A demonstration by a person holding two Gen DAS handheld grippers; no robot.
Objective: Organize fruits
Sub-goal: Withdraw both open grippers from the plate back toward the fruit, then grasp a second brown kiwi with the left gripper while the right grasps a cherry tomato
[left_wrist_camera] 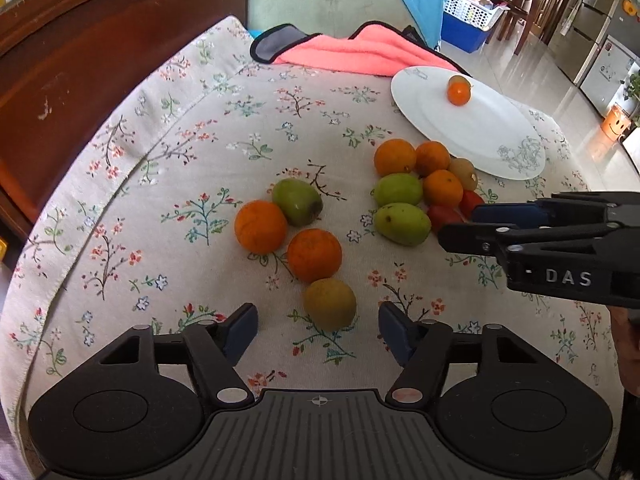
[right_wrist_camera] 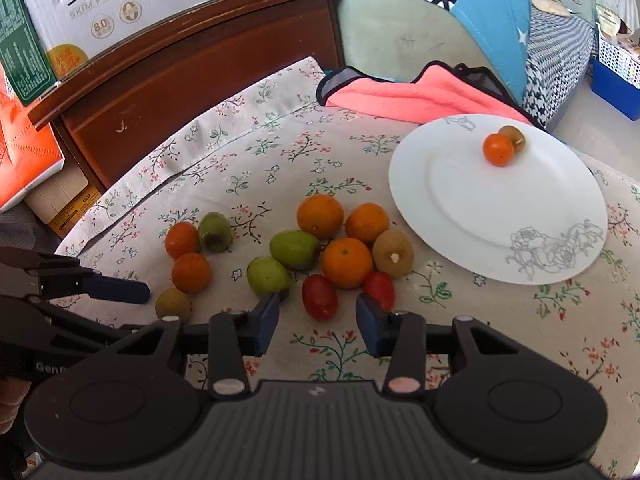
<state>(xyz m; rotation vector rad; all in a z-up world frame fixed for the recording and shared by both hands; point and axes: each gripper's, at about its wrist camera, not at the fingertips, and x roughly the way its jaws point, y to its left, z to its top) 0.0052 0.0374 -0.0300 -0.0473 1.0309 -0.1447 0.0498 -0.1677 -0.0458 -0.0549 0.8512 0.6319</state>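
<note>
I hold 2 grabbers over the flowery tablecloth (left_wrist_camera: 120, 184). My left gripper (left_wrist_camera: 318, 326) has its blue fingers spread wide and holds nothing. A brownish kiwi (left_wrist_camera: 329, 303) sits right between them, so I think that is my next pick. My right gripper (right_wrist_camera: 318, 318) is spread wide too, and it is empty. A red tomato (right_wrist_camera: 319, 297) sits just in front of its gap.

The fruits lie in 2 little bunches on the cloth. The near bunch has 2 oranges (left_wrist_camera: 314, 255), a green fruit (left_wrist_camera: 297, 201) and the kiwi. The other bunch (right_wrist_camera: 332, 248) sits beside the white plate (right_wrist_camera: 460, 208). The plate already has 1 small orange fruit (right_wrist_camera: 498, 149) and 1 brownish one touching behind it.

I think the kiwi is light and a bit soft, so I should squeeze gently on its 2 fat sides. Its fuzzy skin should not slip much. The tomato looks smooth and shiny, and it may squish or pop out, so I would pinch its middle softly. Round fruit can roll on the plate, so I should set it down low.
</note>
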